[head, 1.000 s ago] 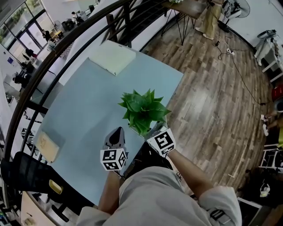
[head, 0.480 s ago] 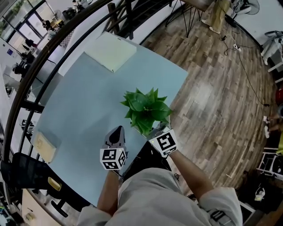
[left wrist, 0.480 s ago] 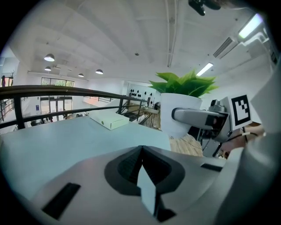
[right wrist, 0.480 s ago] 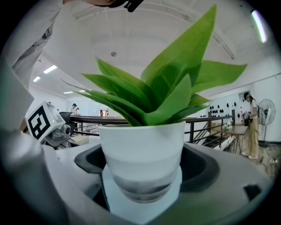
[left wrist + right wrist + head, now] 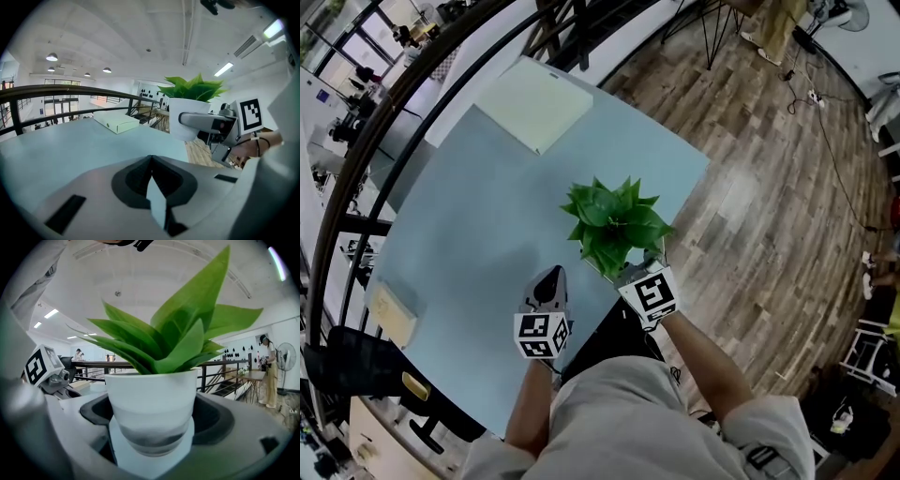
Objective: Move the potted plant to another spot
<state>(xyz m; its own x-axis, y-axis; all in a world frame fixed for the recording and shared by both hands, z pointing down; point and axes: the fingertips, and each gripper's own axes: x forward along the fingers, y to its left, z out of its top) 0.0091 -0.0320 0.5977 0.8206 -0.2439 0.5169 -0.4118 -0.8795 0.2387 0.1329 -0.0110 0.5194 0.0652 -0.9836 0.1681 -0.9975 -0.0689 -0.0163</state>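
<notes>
Carrying is the step in hand: the right tongs [image 5: 630,274] are clenched on the white pot of the potted plant [image 5: 614,220], one jaw pressed to each side of the pot low down, as the right gripper view shows. The plant stands upright in that grip, its green leaves spread above the rim. It sits over the near right corner of the pale blue counter [image 5: 478,216], close to the edge above the wooden floor. From the left gripper view the pot's base looks to hang just clear of the counter top, though this is not certain.

The left tongs [image 5: 547,286] are pressed together on nothing, resting low over the counter just beside the plant and to its left.

A flat pale box [image 5: 534,103] lies at the far corner, and a small tan item [image 5: 394,314] lies at the left edge, both well apart from the plant.

The next move likely calls for a level sweep to a bare patch further in from the edge. The pot should be kept upright, set squarely on its base, and the right jaws eased apart only once it stands firm.
</notes>
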